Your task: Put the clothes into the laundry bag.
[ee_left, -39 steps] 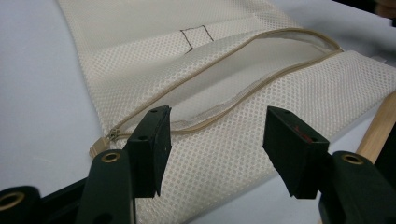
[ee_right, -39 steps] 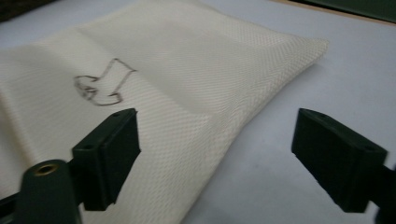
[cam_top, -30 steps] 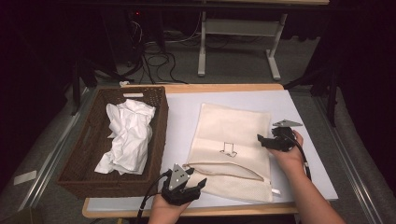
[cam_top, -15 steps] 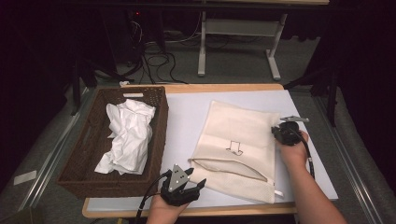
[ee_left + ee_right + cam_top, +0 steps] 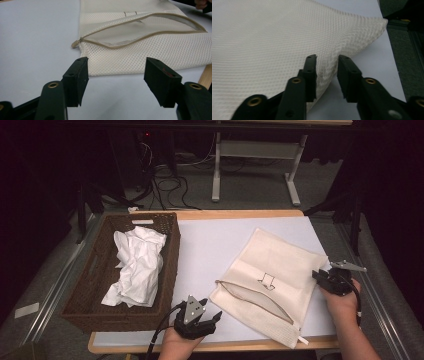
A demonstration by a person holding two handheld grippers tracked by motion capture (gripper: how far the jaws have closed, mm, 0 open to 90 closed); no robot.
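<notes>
A cream mesh bag (image 5: 272,280) lies askew on the white table (image 5: 210,245), its zipped mouth (image 5: 255,295) gaping toward the front. My right gripper (image 5: 318,276) is at the bag's right edge. In the right gripper view its jaws (image 5: 327,62) have just been opening; the bag's edge (image 5: 274,37) lies loosely between them. My left gripper (image 5: 211,308) rests near the table's front edge, just short of the bag's lower left corner (image 5: 140,50). Its jaws (image 5: 116,75) have just been opening a little wider, with nothing between them.
A dark wicker basket (image 5: 172,250) stands at the left with crumpled white cloth (image 5: 137,265) in it. The table's wooden front edge (image 5: 240,346) runs under both hands. Dark floor, cables and a table frame (image 5: 250,150) lie beyond the far edge.
The right gripper moved right and toward the front, dragging the bag with it and turning it askew. Its jaws shut on the bag's edge, then parted. The left hand stayed put.
</notes>
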